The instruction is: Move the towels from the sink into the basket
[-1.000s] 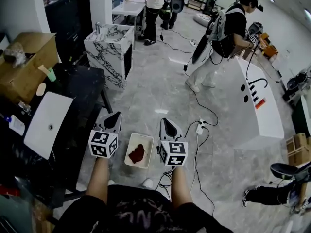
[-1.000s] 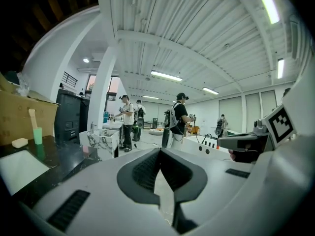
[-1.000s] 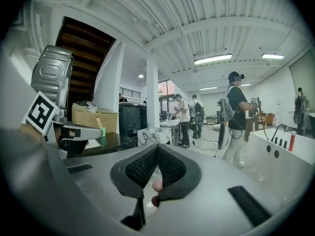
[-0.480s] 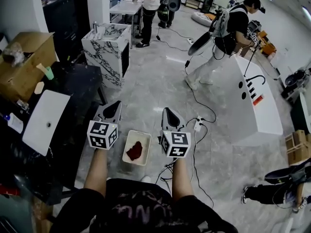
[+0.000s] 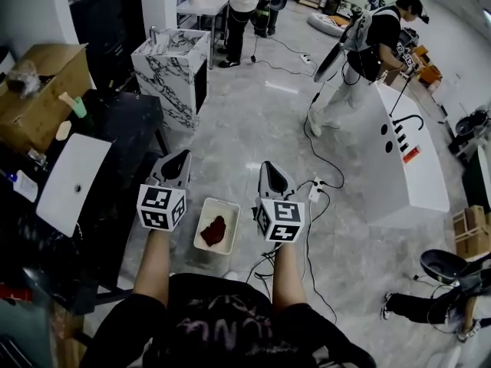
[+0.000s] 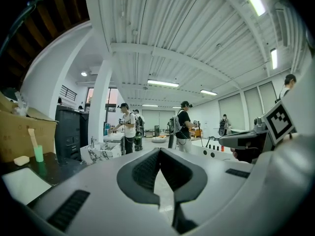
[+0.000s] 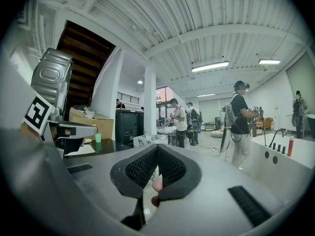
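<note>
Left gripper [image 5: 178, 165] and right gripper [image 5: 268, 176] hang either side of the basket [image 5: 232, 222] on the floor, fingers pressed together and empty. The red towel [image 5: 214, 231] lies inside the basket. If more are wanted, swing left to the white sink [image 5: 65, 194] on the dark bench [image 5: 130, 129], though no towel shows there. Mind the cable [image 5: 311, 205] by the right gripper. Beyond are a marble cabinet [image 5: 173, 64] and people working.

Bright even light from ceiling strip lights [image 6: 162, 83]; strong fisheye bending, dark corners
</note>
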The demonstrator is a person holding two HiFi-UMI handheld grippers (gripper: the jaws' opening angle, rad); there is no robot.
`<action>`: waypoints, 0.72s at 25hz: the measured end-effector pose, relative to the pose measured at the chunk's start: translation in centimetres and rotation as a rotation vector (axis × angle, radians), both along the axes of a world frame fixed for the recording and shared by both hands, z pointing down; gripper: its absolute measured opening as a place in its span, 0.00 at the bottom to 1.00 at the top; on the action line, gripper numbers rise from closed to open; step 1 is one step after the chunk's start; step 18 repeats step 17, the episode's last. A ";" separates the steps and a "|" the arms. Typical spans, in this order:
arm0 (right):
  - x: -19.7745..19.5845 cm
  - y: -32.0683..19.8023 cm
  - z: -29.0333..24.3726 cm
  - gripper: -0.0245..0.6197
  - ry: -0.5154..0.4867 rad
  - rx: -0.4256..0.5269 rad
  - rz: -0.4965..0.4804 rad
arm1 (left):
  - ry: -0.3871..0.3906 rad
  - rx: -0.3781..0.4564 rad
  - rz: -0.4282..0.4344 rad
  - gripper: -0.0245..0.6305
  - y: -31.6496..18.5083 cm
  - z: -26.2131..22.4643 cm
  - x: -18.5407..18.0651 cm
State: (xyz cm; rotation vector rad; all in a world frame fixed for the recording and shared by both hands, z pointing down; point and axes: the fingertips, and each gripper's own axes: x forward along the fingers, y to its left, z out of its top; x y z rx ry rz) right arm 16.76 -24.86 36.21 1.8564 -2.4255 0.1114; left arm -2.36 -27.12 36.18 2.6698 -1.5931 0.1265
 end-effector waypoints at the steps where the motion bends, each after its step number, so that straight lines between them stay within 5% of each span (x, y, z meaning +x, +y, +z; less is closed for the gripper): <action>1: 0.2 0.0 0.0 0.06 -0.001 0.003 0.001 | -0.001 0.001 0.000 0.06 0.0 -0.1 0.1; 18: 1.9 0.2 0.2 0.06 0.006 0.024 0.028 | 0.055 -0.005 0.038 0.06 0.2 -0.3 1.5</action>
